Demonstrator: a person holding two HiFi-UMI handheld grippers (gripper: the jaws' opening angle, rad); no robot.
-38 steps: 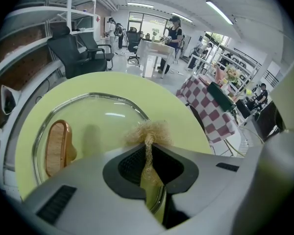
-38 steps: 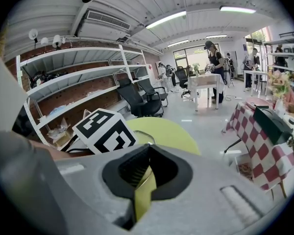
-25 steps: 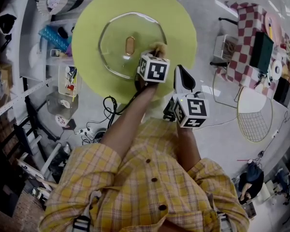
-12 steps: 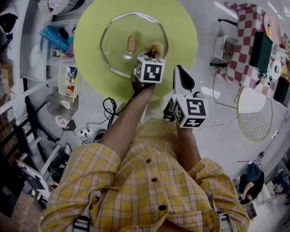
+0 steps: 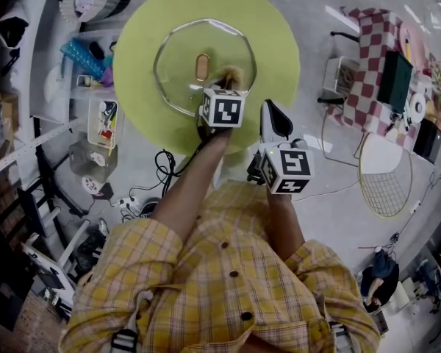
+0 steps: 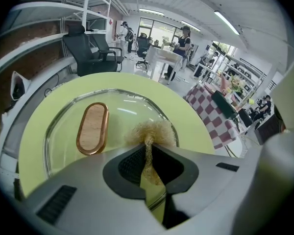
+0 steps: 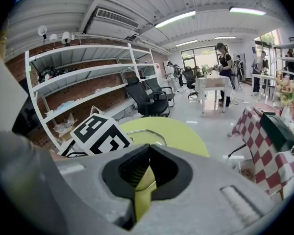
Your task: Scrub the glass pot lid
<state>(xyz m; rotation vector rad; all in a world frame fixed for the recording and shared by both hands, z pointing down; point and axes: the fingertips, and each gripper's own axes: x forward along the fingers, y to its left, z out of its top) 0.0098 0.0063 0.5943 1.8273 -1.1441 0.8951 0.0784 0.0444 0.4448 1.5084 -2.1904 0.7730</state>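
The glass pot lid [image 5: 178, 79] lies flat on a round yellow-green table [image 5: 272, 43], its copper-rimmed wooden handle [image 5: 201, 67] at the centre. My left gripper [image 5: 222, 87] is shut on a tuft of golden scrubber [image 5: 230, 74], which rests on the lid's near right part, beside the handle. In the left gripper view the scrubber [image 6: 152, 133] spreads on the glass lid [image 6: 63, 131] just right of the handle [image 6: 92, 128], pinched in the left gripper [image 6: 148, 153]. My right gripper [image 5: 274, 120] hovers by the table's near edge, shut on nothing; the right gripper [image 7: 139, 177] shows only a thin slit.
A red-checked table [image 5: 378, 43] with items stands at the right, with a wire-frame chair [image 5: 386, 171] near it. Shelves with clutter [image 5: 88, 65] line the left. Cables [image 5: 169, 168] trail on the floor under the table's near edge.
My left gripper has slid a little to the left across the lid with the scrubber. The right gripper has barely moved.
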